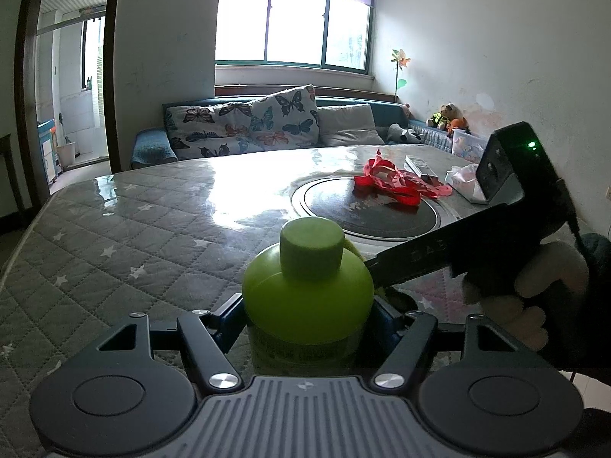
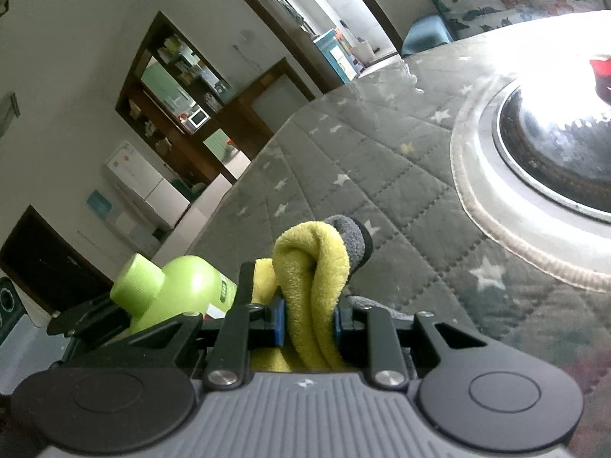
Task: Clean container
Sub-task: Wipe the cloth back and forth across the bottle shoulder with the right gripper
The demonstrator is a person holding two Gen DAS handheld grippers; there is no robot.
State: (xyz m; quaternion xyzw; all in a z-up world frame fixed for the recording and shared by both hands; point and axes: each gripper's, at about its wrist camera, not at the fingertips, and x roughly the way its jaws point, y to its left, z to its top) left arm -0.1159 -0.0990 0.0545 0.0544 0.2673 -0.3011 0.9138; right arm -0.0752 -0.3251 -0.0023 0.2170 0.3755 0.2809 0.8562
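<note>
The left tongs are squeezed tight on the sides of one green bottle. That bottle is the thing to clean. It stands up straight, low over the near edge of the bench, and its green cap is on top. I cannot tell if its bottom touches the bench.

The right tongs are almost closed and pinch one yellow cloth with a grey edge. The cloth is bunched up and sticks out past the tips. In the right view, the bottle is to the left of the cloth, just beside it.

The step now looks like wiping the bottle. To do it well, the left side should hold the bottle steady and not let it twist. The right side should press the soft bunch of cloth on the bottle's round shoulder and rub all the way around. The hard tips should stay off the plastic.

Counting: one bottle, one cap, one cloth, two tongs. Farther back on the bench is one round dark plate with one pile of red ribbon on it
</note>
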